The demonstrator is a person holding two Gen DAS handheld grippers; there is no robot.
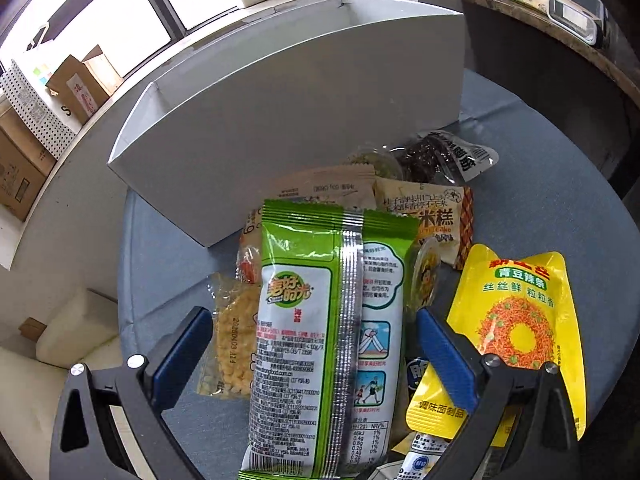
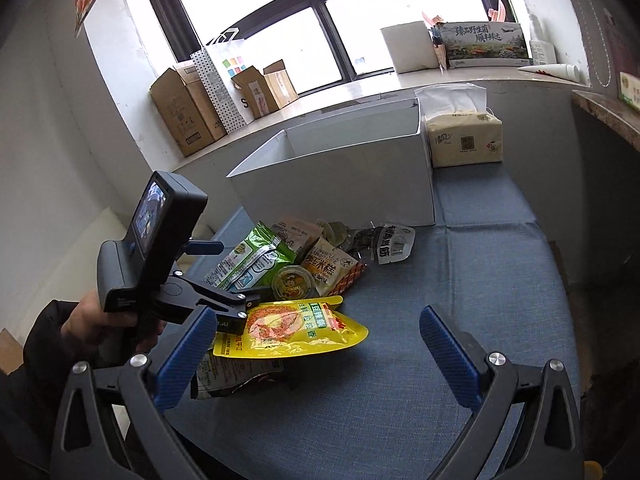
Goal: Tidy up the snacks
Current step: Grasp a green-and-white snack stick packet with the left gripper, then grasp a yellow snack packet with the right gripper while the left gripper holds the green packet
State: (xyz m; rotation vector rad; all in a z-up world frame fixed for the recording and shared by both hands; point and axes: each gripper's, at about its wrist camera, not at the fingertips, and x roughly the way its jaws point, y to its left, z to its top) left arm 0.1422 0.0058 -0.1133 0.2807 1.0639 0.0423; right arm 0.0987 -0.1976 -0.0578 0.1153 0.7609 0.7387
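Apparently little is done; the snacks lie heaped on the blue cloth (image 2: 460, 340) before the white box (image 2: 344, 176), whose visible inside looks bare. Left gripper (image 1: 316, 344) hangs spread around the green packet (image 1: 320, 320), not yet pinching; right gripper (image 2: 316, 352) hovers spread and empty beside the yellow pouch (image 2: 292, 332); all remains to pack.

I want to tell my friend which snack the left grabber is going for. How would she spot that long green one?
Find the big white box on the blue cloth; the snack pile lies just in front of it. At the pile's near-left end lies the green packet, between the left gripper's open jaws. Only it is bright green, with a silver seam down its middle, unlike the yellow pouch beside it.
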